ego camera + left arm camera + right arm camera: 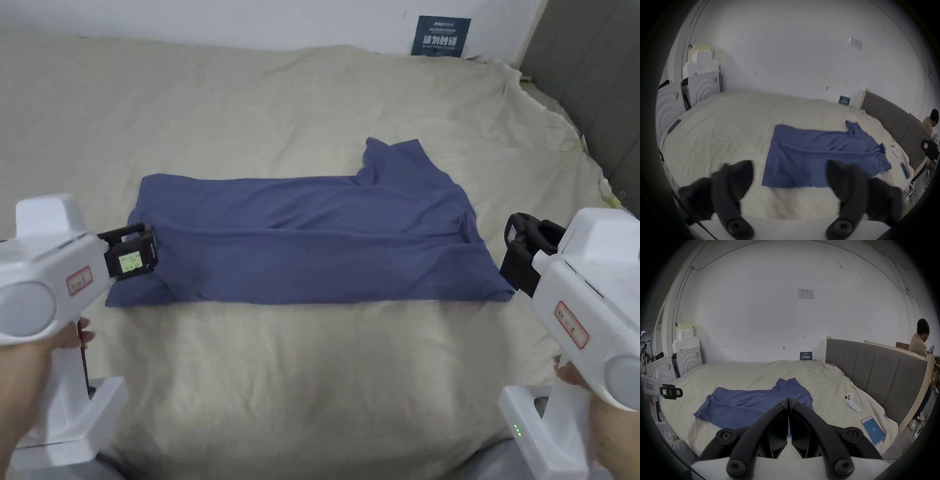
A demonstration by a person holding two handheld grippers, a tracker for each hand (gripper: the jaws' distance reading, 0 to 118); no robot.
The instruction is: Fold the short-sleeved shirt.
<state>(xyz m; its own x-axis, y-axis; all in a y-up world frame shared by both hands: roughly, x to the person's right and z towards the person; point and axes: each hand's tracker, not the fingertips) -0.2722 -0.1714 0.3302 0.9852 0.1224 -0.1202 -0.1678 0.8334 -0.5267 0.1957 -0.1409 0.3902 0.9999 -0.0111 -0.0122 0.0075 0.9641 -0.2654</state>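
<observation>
A blue short-sleeved shirt (pixel 312 244) lies flat across the beige bed, folded lengthwise into a long band with one sleeve sticking out at the far right. In the left gripper view the shirt (pixel 818 154) lies ahead, and in the right gripper view the shirt (pixel 745 404) lies ahead too. My left gripper (pixel 134 256) hovers at the shirt's left end with its jaws wide apart and empty (pixel 790 165). My right gripper (pixel 519 250) hangs just off the shirt's near right corner, jaws pressed together with nothing between them (pixel 788 400).
The beige bed cover (pixel 312 387) spreads wide around the shirt. A grey headboard (pixel 875 369) runs along the right side. A white controller (pixel 852 404) and a lit phone (pixel 873 429) lie near it. A person (pixel 919 340) sits beyond the headboard.
</observation>
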